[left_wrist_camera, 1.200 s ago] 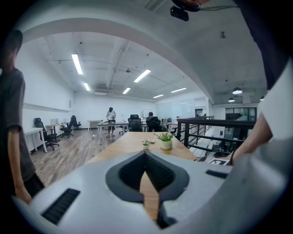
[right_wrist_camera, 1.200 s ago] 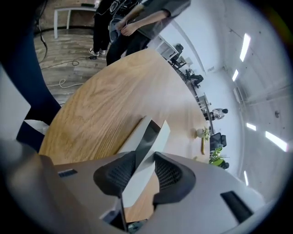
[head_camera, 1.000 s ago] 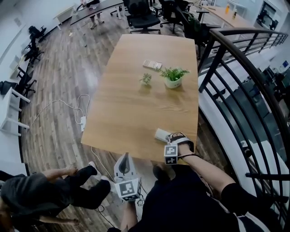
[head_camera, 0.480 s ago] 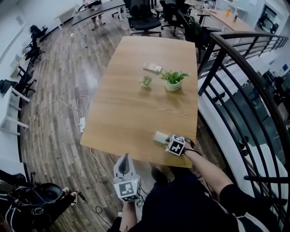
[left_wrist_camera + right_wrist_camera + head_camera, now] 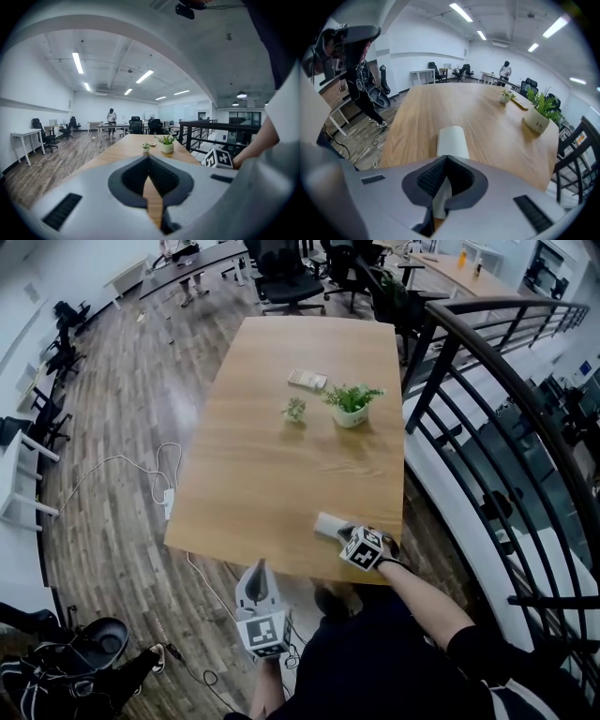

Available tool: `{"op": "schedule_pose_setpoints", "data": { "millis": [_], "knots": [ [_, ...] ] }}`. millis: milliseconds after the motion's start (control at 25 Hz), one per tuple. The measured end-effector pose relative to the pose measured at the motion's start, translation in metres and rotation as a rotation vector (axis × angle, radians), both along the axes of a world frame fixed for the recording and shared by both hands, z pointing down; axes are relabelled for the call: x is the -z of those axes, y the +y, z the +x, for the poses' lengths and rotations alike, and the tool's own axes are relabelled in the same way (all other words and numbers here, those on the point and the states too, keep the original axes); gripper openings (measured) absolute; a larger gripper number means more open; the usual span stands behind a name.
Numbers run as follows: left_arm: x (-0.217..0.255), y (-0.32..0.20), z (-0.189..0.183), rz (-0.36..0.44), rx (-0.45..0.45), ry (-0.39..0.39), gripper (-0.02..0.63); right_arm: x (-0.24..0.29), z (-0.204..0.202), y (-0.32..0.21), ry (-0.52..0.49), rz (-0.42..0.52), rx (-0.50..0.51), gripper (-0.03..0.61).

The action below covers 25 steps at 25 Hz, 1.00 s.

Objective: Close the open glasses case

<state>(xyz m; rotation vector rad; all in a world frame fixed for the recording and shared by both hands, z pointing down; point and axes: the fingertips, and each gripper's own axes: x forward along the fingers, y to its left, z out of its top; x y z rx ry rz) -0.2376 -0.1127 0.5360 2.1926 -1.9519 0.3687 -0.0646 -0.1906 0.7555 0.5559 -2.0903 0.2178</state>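
Lying beyond right tool [image 5: 446,158]: glasses case [image 5: 452,141]

Near end of glasses case [image 5: 452,139] behind right gripper [image 5: 446,157]; distant flat object [image 5: 307,380] indistinctly small.

My left gripper [image 5: 149,158], jaws together with nothing between them, faces the wooden table [image 5: 125,149] and a potted plant [image 5: 167,144].

The table [image 5: 272,493] bears a small plant [image 5: 294,410] beside a potted plant [image 5: 351,405].
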Motion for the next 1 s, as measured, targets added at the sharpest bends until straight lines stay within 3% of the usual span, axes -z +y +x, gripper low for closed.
{"op": "schedule_pose_setpoints", "data": {
  "millis": [240, 360, 520, 680, 760, 1000],
  "knots": [
    [0.007, -0.004, 0.01, 0.016, -0.026, 0.01, -0.002, 0.0, 0.003, -0.003, -0.117, 0.066, -0.101, 0.015],
    [0.007, 0.0, 0.011, 0.019, -0.032, 0.015, -0.002, 0.0, 0.005, -0.003, -0.146, 0.014, -0.138, 0.015],
    [0.007, 0.002, 0.006, 0.037, -0.028, 0.001, -0.002, 0.01, 0.005, 0.001, -0.155, -0.107, -0.106, 0.015],
    [0.017, 0.003, 0.002, 0.04, -0.015, -0.004, -0.002, 0.052, 0.005, 0.0, -0.309, -0.084, -0.146, 0.017],
    [0.012, 0.005, 0.001, 0.034, -0.017, 0.009, -0.002, 0.083, 0.005, 0.003, -0.389, -0.034, -0.154, 0.017],
    [0.01, 0.008, 0.006, 0.033, -0.052, 0.011, -0.002, 0.198, 0.013, 0.02, -0.594, 0.234, -0.19, 0.017]
  ]
}}
